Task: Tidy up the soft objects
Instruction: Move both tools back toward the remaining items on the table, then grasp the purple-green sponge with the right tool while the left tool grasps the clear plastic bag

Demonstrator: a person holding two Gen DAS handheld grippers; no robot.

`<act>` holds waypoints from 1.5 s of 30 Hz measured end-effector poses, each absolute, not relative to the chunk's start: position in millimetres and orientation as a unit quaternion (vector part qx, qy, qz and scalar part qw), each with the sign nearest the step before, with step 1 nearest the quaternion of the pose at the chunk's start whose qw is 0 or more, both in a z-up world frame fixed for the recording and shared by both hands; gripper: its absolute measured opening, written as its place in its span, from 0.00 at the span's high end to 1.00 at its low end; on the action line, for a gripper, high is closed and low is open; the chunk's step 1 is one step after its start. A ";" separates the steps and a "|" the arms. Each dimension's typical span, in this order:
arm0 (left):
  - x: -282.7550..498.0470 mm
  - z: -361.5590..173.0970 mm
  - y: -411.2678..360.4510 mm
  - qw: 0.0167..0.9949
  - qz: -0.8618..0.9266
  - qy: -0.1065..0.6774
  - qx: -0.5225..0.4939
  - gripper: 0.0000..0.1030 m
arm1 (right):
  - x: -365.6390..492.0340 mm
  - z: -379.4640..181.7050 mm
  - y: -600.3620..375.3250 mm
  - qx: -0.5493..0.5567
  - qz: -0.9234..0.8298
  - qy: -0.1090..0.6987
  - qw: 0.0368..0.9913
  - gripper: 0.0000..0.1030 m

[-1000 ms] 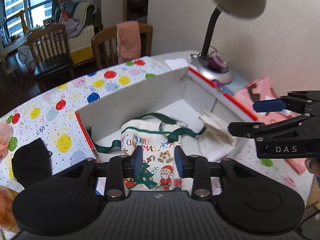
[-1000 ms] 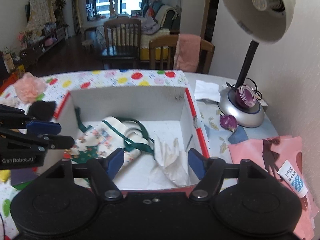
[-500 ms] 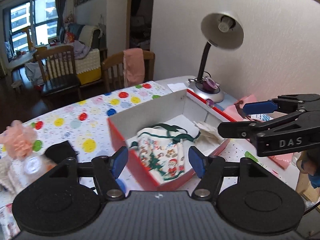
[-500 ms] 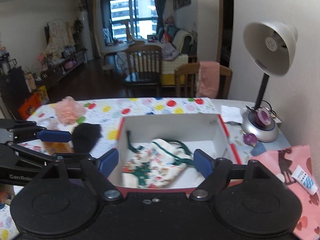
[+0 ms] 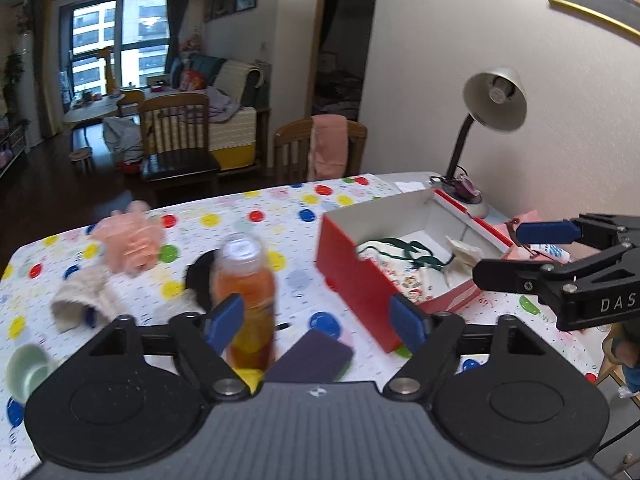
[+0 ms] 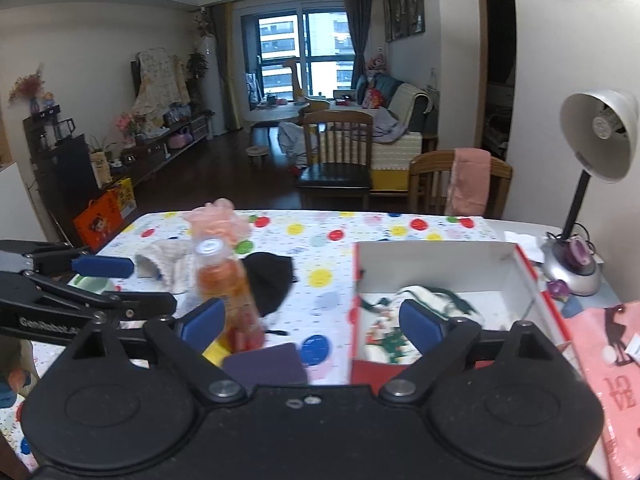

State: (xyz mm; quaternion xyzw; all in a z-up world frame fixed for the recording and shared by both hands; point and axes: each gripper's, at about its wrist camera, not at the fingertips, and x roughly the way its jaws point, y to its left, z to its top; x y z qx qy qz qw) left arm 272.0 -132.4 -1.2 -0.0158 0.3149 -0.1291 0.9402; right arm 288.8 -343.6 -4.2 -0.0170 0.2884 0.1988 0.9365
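A red box (image 5: 352, 280) with a white inside (image 6: 436, 258) stands on the dotted tablecloth, holding a Christmas-print cloth bag (image 5: 404, 276) (image 6: 384, 332) and a white cloth (image 5: 464, 252). Left of it lie a black cloth (image 5: 200, 276) (image 6: 268, 276), a pink fluffy piece (image 5: 128, 236) (image 6: 218, 216) and a beige knit item (image 5: 80, 300) (image 6: 168, 264). My left gripper (image 5: 316, 320) (image 6: 152, 286) hangs above the table short of the box, jaws opening, nothing gripped. My right gripper (image 6: 311, 322) (image 5: 500, 254) is beside it, jaws also opening and empty.
An orange bottle (image 5: 246, 292) (image 6: 224, 288) stands close in front of both grippers, with a purple sponge (image 5: 308, 360) beside it. A green cup (image 5: 28, 364) sits at the left. A desk lamp (image 5: 494, 100) and a pink bag (image 6: 608, 360) are right of the box. Chairs line the far edge.
Both grippers have drawn back and up from over the box and their jaws have spread wider. The Christmas bag stays in the box. The table's left side has come into view.
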 end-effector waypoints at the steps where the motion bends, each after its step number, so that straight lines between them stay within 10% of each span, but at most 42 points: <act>1: 266.2 -0.2 -123.6 0.942 -0.126 0.312 -0.019 0.18 | 286.4 -4.9 -337.6 -0.017 0.202 0.288 0.936 0.07; 9: 233.8 4.0 -61.8 0.952 -0.103 0.287 -0.037 0.01 | 264.7 -17.5 -291.4 -0.006 0.214 0.295 0.931 0.04; 45: 179.7 -120.7 68.2 0.924 0.039 0.374 -0.074 0.00 | 307.4 -126.4 -186.1 -0.024 0.135 0.395 0.908 0.09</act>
